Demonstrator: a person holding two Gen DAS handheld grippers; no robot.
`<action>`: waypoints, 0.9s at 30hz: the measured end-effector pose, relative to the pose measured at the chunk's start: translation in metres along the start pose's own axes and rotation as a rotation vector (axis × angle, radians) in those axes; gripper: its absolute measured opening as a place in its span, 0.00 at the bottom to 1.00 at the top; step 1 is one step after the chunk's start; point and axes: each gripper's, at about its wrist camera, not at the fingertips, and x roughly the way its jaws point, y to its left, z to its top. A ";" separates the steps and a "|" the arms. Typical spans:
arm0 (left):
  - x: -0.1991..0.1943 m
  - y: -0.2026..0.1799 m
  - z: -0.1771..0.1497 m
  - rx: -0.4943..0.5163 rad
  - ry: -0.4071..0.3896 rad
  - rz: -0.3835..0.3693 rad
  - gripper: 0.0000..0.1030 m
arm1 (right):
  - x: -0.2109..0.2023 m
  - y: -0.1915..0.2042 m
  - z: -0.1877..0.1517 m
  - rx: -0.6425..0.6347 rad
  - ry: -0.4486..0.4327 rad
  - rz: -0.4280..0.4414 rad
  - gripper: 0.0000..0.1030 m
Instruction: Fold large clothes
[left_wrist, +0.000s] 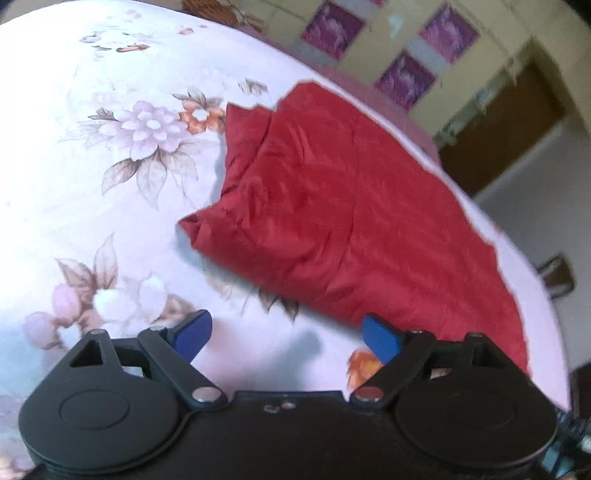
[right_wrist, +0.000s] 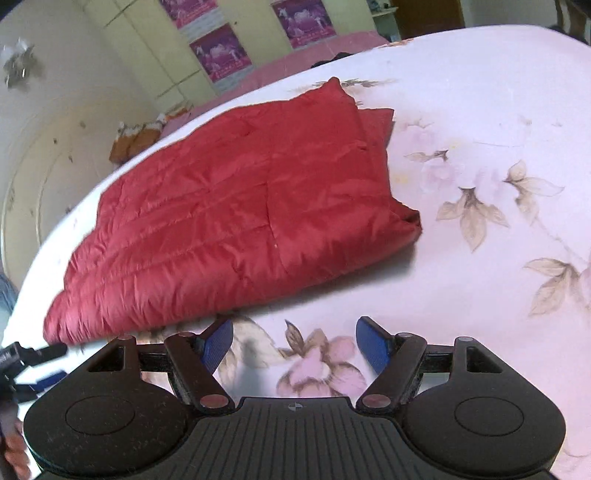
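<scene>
Left claw (left_wrist: 287, 338) gaping; door (left_wrist: 506, 129) beyond red quilt (left_wrist: 332, 206).

A solid red, quilt-stitched garment (right_wrist: 229, 206) is seen on a white bedsheet (right_wrist: 480, 92) printed with pale pink and lilac flowers, orange blooms and brown leaves. Blue pads are noted on the black left gripper (left_wrist: 286, 338) and black right gripper (right_wrist: 294, 341). Magenta posters (left_wrist: 448, 33) are recorded on a cream-yellow wall.
</scene>
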 end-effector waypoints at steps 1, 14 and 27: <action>0.002 0.002 0.003 -0.031 -0.015 -0.026 0.85 | 0.001 -0.002 0.002 0.019 -0.004 0.021 0.71; 0.045 0.012 0.029 -0.199 -0.102 -0.111 0.51 | 0.026 -0.014 0.028 0.191 -0.094 0.119 0.54; 0.028 -0.003 0.031 -0.102 -0.076 -0.053 0.20 | 0.008 0.002 0.036 0.096 -0.092 0.101 0.18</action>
